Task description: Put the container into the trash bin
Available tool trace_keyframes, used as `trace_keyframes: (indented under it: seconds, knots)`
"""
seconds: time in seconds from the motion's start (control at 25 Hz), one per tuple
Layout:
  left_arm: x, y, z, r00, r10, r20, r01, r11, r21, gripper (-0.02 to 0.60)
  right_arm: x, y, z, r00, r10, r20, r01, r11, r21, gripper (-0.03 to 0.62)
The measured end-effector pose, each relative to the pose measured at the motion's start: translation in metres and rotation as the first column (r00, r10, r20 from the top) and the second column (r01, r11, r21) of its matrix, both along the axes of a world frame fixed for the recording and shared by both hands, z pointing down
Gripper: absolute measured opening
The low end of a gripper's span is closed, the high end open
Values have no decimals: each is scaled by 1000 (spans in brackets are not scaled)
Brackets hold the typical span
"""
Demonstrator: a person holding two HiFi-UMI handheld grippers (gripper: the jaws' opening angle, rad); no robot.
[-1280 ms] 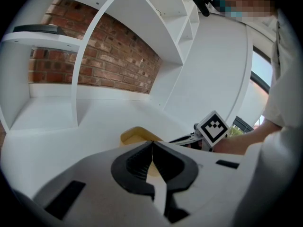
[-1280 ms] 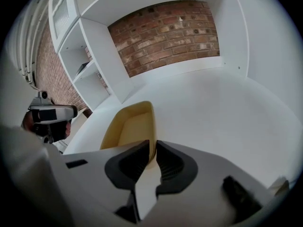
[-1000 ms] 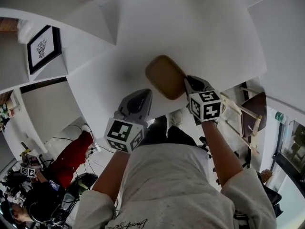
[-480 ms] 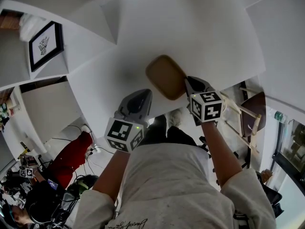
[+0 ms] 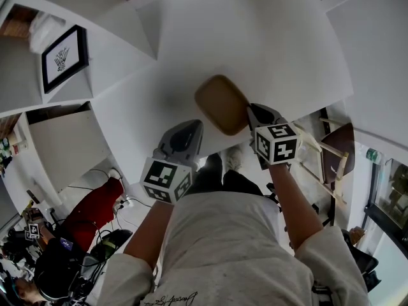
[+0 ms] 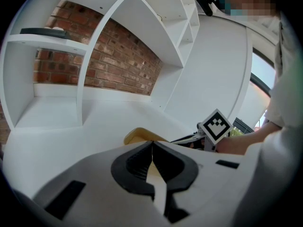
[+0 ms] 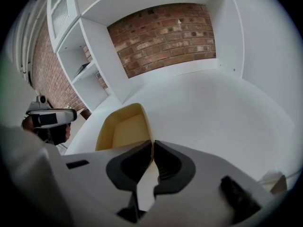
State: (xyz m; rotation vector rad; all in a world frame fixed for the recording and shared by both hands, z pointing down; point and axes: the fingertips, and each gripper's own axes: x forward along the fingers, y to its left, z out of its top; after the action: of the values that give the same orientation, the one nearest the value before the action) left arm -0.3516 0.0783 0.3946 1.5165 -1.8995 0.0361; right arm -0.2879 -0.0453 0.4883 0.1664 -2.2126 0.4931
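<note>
Jaws of the right gripper pinch the near wall of the container — a shallow tan tray, open side up, on or just above the white worktop; contact cannot be told. Left of the container, the left gripper hovers with jaws pressed together on nothing. Beyond the container stand white shelves against a brick wall. No trash bin shows in any view. Judged progress: grasp made — lift, carry and drop are not yet done.
</note>
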Motion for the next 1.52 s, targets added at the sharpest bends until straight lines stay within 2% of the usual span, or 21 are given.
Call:
trace_keyframes:
  seconds: [0.44, 0.76, 1.12, 1.52]
  knots:
    - [3, 1, -4, 999, 35, 10, -35, 999, 7, 17, 6, 3, -8, 1000, 24, 8, -24, 1000, 1, 40]
    - [17, -4, -8, 995, 94, 24, -94, 995, 14, 17, 23, 0, -20, 997, 71, 28, -71, 997, -4, 40]
    - [56, -24, -17, 980, 195, 44, -196, 980, 22, 17, 77, -11, -34, 987, 154, 38, -154, 988, -3, 40]
    - [127, -59, -23, 949, 313, 42, -315, 949, 36, 17, 159, -31, -43, 964, 264, 38, -264, 964, -5, 40]
